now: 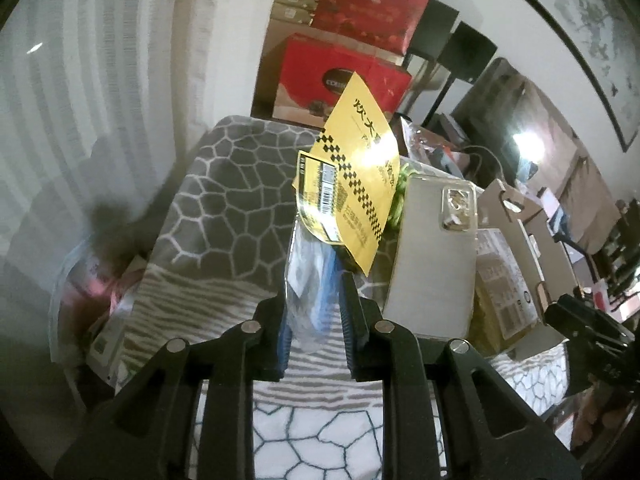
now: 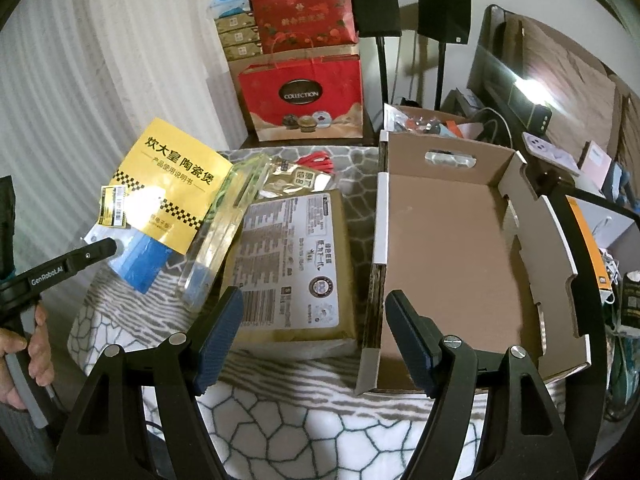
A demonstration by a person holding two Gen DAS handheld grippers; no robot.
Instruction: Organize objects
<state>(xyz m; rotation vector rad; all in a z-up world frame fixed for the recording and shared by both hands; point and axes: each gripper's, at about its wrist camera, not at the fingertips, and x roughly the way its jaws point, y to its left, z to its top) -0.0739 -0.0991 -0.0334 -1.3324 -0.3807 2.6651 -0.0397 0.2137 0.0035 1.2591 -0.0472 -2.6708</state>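
Note:
My left gripper [image 1: 314, 292] is shut on the lower end of a clear plastic bag [image 1: 308, 256] with a blue pack and a yellow booklet [image 1: 360, 168] in it. The bag hangs lifted over the patterned cloth [image 1: 224, 200]. The right wrist view shows the same bag [image 2: 140, 264] at the left, with the left gripper [image 2: 108, 246] pinching its edge. My right gripper [image 2: 316, 296] stands open with nothing between its fingers. It hovers above the gap between a gold packet [image 2: 292, 264] and an open cardboard box [image 2: 448, 256].
A clear phone case [image 2: 224, 232] leans against the gold packet, and a foil pouch [image 2: 300, 180] lies behind it. Red gift bags [image 2: 304, 92] stand at the back. Two speaker stands [image 2: 380, 60] and a cluttered desk [image 2: 560, 152] lie to the right. A person's hand [image 2: 24, 352] grips the left handle.

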